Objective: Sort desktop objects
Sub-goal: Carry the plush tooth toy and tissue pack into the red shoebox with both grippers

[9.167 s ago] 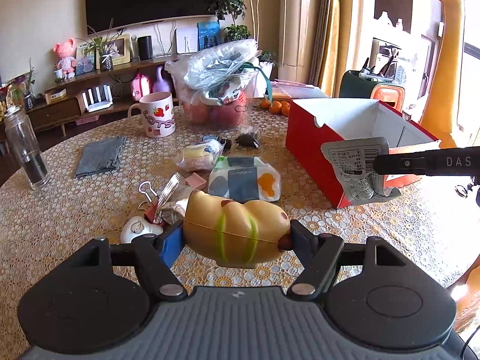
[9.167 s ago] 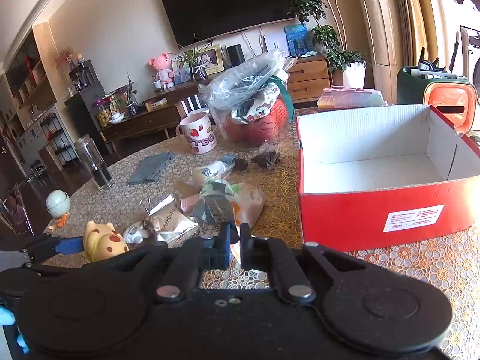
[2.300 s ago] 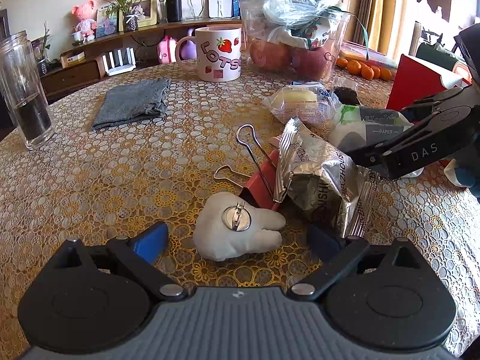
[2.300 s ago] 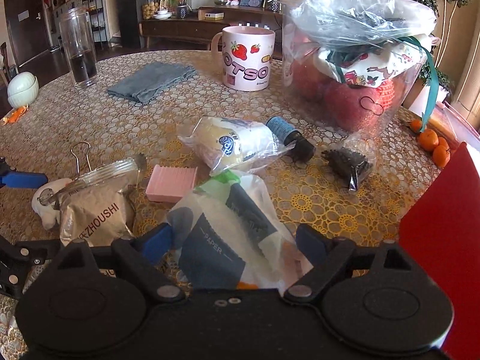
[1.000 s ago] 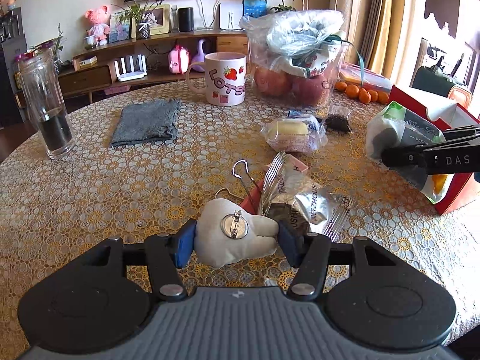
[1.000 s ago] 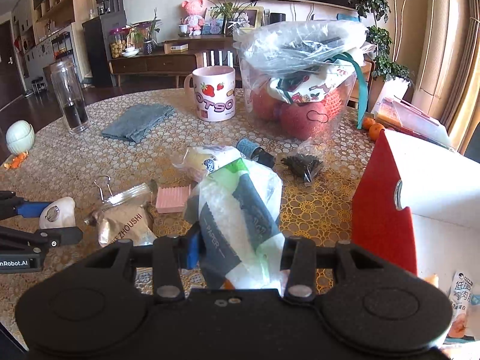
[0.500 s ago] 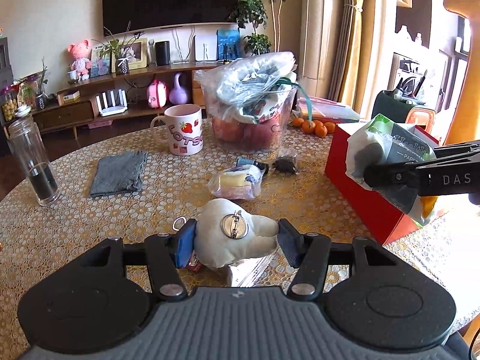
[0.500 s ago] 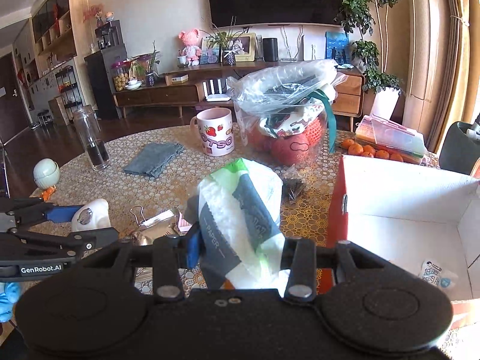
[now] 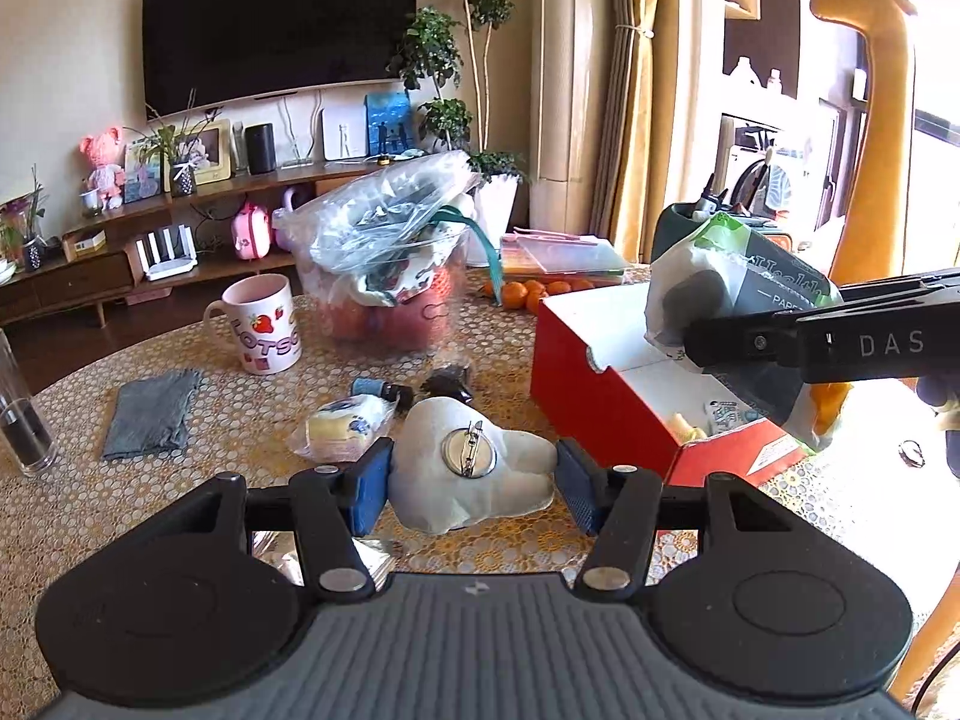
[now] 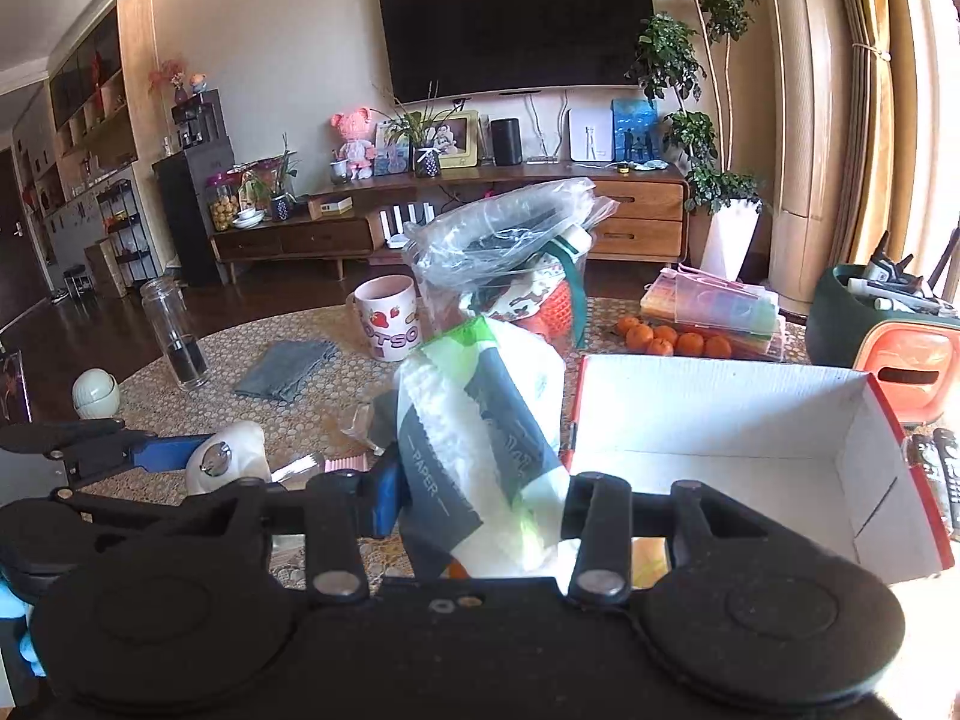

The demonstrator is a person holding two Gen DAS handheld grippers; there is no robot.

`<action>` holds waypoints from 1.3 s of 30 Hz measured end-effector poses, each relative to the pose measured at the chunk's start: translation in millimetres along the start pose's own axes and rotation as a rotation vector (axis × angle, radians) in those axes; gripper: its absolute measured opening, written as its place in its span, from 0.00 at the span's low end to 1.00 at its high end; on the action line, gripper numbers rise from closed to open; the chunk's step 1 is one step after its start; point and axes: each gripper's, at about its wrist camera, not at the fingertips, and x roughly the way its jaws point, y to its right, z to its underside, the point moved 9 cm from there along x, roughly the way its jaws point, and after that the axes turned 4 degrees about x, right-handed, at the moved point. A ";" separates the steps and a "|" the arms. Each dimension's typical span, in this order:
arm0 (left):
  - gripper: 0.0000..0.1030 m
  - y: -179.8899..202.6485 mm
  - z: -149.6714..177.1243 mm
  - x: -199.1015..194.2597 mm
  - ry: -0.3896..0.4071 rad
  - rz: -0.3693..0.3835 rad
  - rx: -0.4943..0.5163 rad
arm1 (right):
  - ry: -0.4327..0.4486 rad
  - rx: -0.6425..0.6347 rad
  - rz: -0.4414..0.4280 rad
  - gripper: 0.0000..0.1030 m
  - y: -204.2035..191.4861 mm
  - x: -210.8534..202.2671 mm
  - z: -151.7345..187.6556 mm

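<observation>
Gold lace covers our round table in a living room with one dark TV. One red box stands open; our right gripper clamps a tissue pack above its near edge, our left gripper pinches one white plush above the table.

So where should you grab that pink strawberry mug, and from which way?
Take the mug by its rim and wall, coming from above with one finger inside and one outside. It stands upright with its mouth open to the top. I'd avoid its handle side, and the side where the plastic bag stands close by.
</observation>
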 end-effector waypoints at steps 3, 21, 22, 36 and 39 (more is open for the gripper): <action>0.56 18.7 -8.7 4.0 0.007 0.020 0.023 | 0.013 0.006 0.017 0.42 14.7 -8.2 -3.9; 0.56 122.0 -54.7 54.0 0.023 0.135 0.133 | 0.034 0.094 0.124 0.42 113.2 -32.7 -8.2; 0.56 127.0 -56.4 58.6 0.020 0.141 0.142 | 0.035 0.099 0.132 0.42 118.8 -32.5 -8.1; 0.56 175.3 -75.4 133.4 -0.043 0.167 0.237 | -0.013 0.133 0.216 0.42 185.3 -1.8 -4.9; 0.56 177.9 -77.7 150.7 -0.066 0.171 0.243 | -0.037 0.141 0.230 0.42 197.0 10.4 -0.5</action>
